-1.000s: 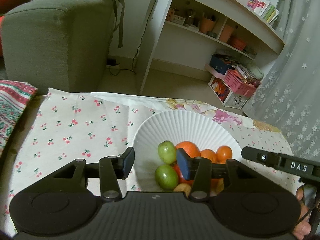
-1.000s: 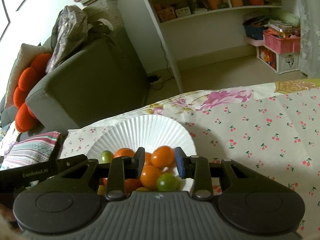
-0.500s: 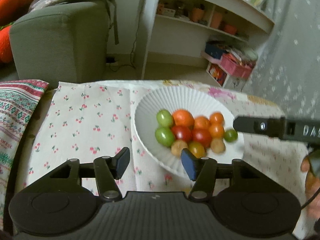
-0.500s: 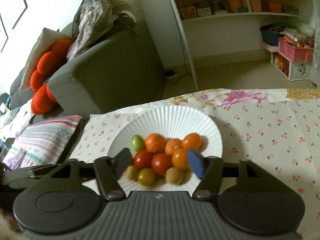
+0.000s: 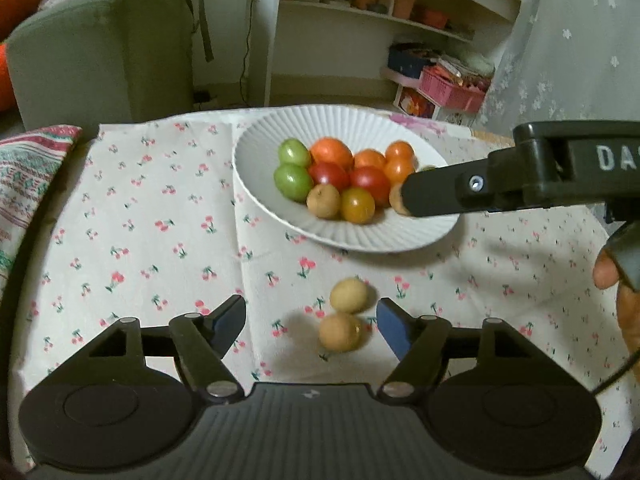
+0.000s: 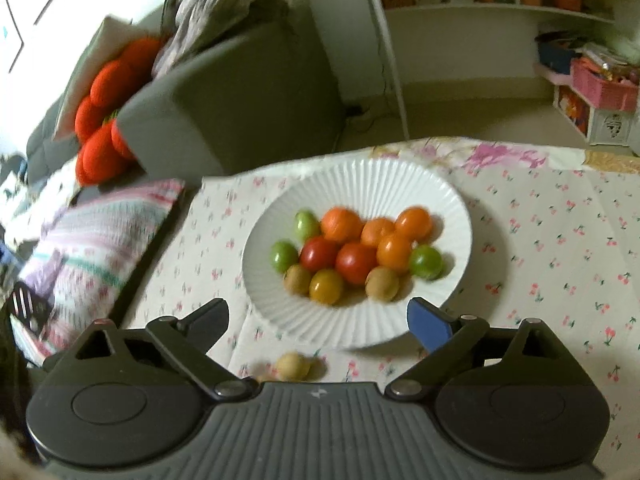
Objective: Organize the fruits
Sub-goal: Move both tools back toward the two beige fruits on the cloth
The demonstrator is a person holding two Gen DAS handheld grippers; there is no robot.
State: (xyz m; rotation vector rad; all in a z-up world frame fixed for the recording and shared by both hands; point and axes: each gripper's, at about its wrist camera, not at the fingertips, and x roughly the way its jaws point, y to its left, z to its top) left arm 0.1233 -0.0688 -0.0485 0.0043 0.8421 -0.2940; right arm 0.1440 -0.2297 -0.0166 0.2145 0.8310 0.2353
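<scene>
Counter under a cherry-print cloth (image 5: 160, 208). White ribbed plate (image 5: 348, 236) sits toward the far side, holding a tight cluster of small fruits (image 5: 340, 178): green ones on the left, orange at the back, red in the middle, tan and yellow at the near edge.

Two tan fruits (image 5: 344, 316) lie loose on the cloth, off the plate, just in front of its near rim, touching each other.

Left gripper (image 5: 310, 320): jaws apart, just been opening. The two loose fruits sit in the gap between its fingers; neither pad presses on them.

Right gripper (image 6: 318, 316): jaws wide, just been opening, nothing held; the plate's near rim shows between them. From the left, its arm crosses the plate's right edge.

Grey sofa (image 5: 100, 48) and white shelves (image 5: 380, 8) behind.
</scene>
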